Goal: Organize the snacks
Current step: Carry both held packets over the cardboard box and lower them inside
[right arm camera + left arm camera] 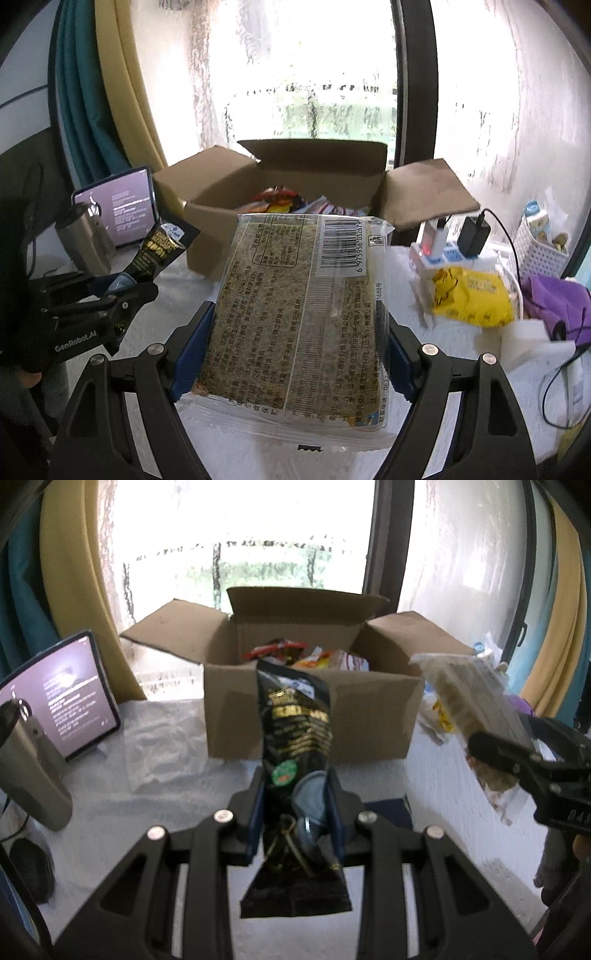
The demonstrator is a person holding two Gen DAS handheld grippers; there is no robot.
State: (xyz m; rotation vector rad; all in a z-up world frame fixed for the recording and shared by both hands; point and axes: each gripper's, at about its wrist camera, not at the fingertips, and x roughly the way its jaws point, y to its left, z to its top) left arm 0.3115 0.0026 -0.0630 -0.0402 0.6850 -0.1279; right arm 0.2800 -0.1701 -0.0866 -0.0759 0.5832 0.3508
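Note:
An open cardboard box (314, 716) stands on the white table by the window, with several snack packets (295, 653) inside. My left gripper (297, 812) is shut on a black and gold snack pouch (295, 731), held upright in front of the box. My right gripper (295, 332) is shut on a clear packet of green-brown snack (299, 306), label side up, in front of the box (207, 240). The right gripper (517, 753) with its packet (469, 698) shows at the right of the left wrist view. The left gripper (122, 291) and its pouch (162, 247) show at the left of the right wrist view.
A lit tablet (66, 698) and a grey bottle (33, 771) stand left of the box. A clear plastic bag (162, 738) lies by the box. A yellow packet (472, 299), purple cloth (557, 306), power strip with chargers (454, 251) and white basket (539, 247) sit at the right.

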